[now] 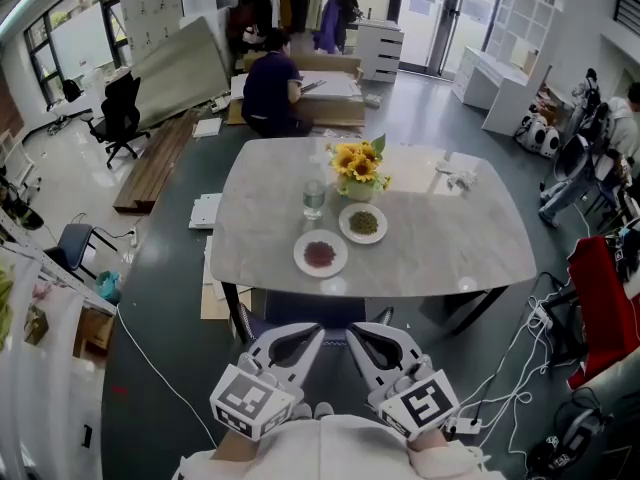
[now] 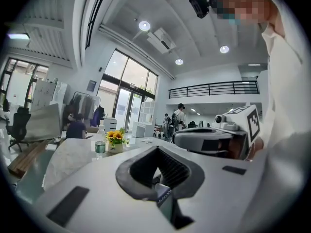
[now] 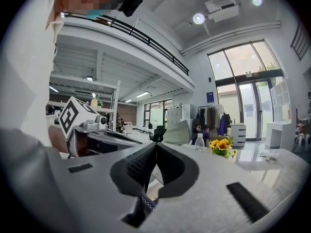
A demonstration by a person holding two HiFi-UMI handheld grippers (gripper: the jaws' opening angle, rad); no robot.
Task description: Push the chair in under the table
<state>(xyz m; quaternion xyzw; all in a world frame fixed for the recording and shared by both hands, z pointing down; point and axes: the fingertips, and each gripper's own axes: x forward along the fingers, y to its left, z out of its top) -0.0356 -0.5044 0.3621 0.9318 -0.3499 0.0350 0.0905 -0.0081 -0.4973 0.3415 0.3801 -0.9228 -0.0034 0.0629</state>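
The left tool (image 1: 316, 332) and the right tool (image 1: 353, 330) sit side by side, each with its jaws pressed together and nothing between them. The chair (image 1: 300, 311) shows its dark seat under the tabletop's (image 1: 440, 243) near edge, just beyond both tips.

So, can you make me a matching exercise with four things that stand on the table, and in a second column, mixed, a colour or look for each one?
Column one:
1. sunflowers
2. bottle
3. nearer plate
4. farther plate

Column two:
a. holds something reddish
b. holds something green
c. yellow
d. see-through

Right pairs: 1-c, 2-d, 3-a, 4-b.
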